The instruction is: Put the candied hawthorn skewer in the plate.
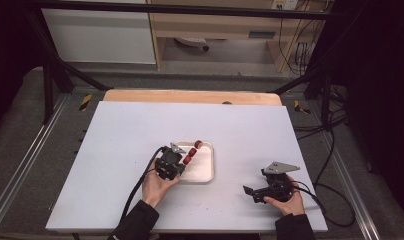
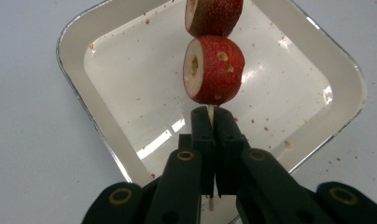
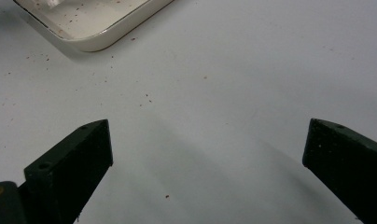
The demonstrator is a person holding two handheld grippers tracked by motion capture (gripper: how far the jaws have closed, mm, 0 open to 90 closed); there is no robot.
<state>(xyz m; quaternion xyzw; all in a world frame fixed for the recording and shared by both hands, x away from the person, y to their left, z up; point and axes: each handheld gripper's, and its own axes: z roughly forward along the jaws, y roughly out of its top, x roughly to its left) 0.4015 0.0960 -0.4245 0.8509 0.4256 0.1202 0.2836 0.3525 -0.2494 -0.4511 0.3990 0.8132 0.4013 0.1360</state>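
Observation:
A thin wooden skewer (image 2: 210, 111) carries red cored fruit pieces (image 2: 213, 70), three of them in the high view (image 1: 192, 151). My left gripper (image 2: 212, 116) is shut on the skewer just below the lowest fruit and holds it above a white square tray (image 2: 107, 42), also seen in the high view (image 1: 207, 172). The left gripper (image 1: 179, 161) sits at the tray's left edge. My right gripper (image 3: 207, 149) is open over bare table, nothing between its jaws. In the high view the right gripper (image 1: 251, 192) rests low at the right front.
The white table top (image 1: 140, 130) carries small red crumbs around the tray. A corner of the tray (image 3: 98, 28) lies at the top left of the right gripper view. A wooden board (image 1: 190, 96) edges the far side. Cables trail off the right side.

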